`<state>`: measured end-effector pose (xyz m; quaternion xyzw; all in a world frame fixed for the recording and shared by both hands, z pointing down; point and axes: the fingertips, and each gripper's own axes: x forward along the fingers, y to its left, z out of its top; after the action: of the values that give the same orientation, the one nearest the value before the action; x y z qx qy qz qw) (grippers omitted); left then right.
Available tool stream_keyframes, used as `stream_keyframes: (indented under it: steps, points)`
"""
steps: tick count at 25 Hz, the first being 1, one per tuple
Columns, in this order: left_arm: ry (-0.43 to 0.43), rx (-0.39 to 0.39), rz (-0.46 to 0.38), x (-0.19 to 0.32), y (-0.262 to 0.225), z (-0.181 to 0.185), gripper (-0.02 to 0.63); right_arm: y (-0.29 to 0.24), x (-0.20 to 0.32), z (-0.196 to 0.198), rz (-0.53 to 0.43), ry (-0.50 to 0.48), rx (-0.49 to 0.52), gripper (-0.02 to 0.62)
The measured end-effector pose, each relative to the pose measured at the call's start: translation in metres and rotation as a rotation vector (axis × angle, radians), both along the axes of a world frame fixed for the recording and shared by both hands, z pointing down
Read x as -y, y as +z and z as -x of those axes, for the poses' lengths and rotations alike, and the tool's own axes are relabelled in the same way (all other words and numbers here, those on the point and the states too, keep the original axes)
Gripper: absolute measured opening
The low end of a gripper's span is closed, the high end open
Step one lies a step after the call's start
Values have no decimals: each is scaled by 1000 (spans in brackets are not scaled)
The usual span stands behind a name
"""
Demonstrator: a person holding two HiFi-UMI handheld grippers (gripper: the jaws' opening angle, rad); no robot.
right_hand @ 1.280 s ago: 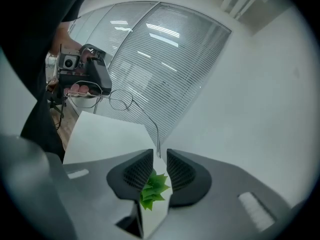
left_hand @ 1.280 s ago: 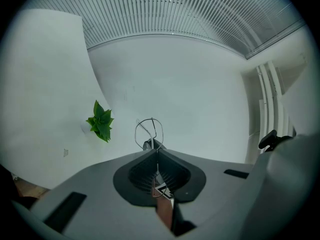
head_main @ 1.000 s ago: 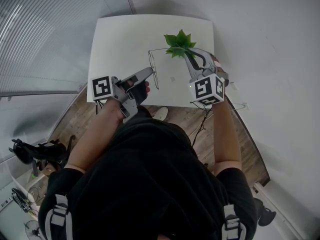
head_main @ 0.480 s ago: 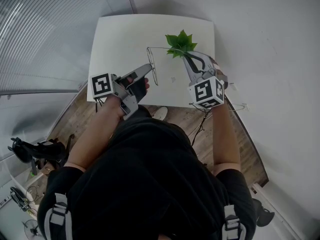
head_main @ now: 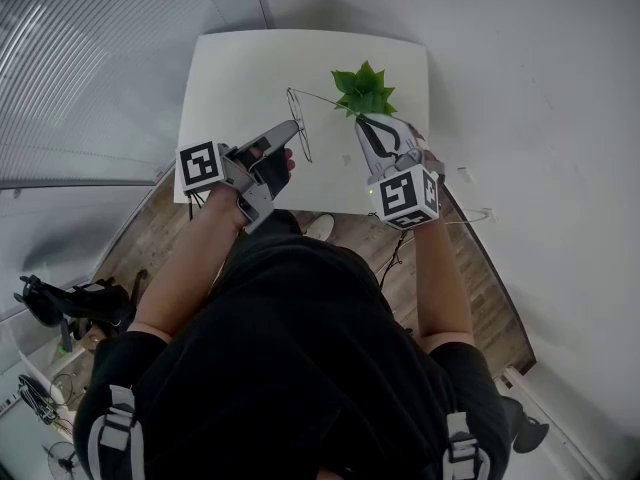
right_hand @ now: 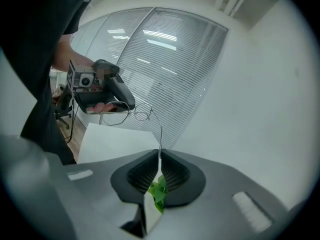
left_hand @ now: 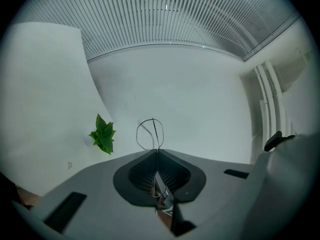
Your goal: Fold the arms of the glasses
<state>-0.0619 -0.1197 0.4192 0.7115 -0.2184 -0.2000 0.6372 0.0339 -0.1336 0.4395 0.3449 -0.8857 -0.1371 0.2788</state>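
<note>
Thin wire-rimmed glasses (head_main: 299, 128) hang in the air above the white table (head_main: 240, 78). My left gripper (head_main: 292, 128) is shut on the rim at a lens; the lens loops (left_hand: 150, 133) stand up from its jaw tips (left_hand: 157, 151). One arm of the glasses (head_main: 325, 98) runs right to my right gripper (head_main: 360, 120). Its jaws are closing, and the thin arm (right_hand: 160, 134) passes between the pads (right_hand: 160, 154), pinched there. The right gripper view shows the left gripper (right_hand: 125, 101) holding the lenses (right_hand: 142, 115).
A small green artificial plant (head_main: 364, 90) sits on the table at the back right, just behind my right gripper; it also shows on the left gripper view's left (left_hand: 103, 134). Slatted blinds (head_main: 90, 58) line the left side. Wooden floor (head_main: 470, 268) lies below.
My right gripper has moved left toward the left gripper with the arm's tip in it, swinging the arm closer to the lenses. The left gripper barely moved.
</note>
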Motion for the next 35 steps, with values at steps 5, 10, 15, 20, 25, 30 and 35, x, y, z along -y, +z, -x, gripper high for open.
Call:
stream_keyframes:
  steps: [5,10,15,20,25,30,35]
  points:
    - [-19,-4,-3,3,-2,8,12,-5,-12,15,1,-14,38,26]
    - [-29,-15,-18,3,-9,10,12,-11,-27,25,2,-27,66,26]
    - [-34,-21,-24,4,-9,11,12,-11,-36,33,7,-31,96,25]
    - [-36,-27,-27,7,-13,12,12,-14,-46,44,17,-49,115,26]
    - [-42,-31,-29,7,-13,12,12,-14,-54,54,29,-67,125,28]
    - [-45,-39,-30,6,-15,10,12,-12,-59,58,25,-85,134,29]
    - [-49,-43,-33,5,-17,8,12,-12,-66,63,26,-102,135,32]
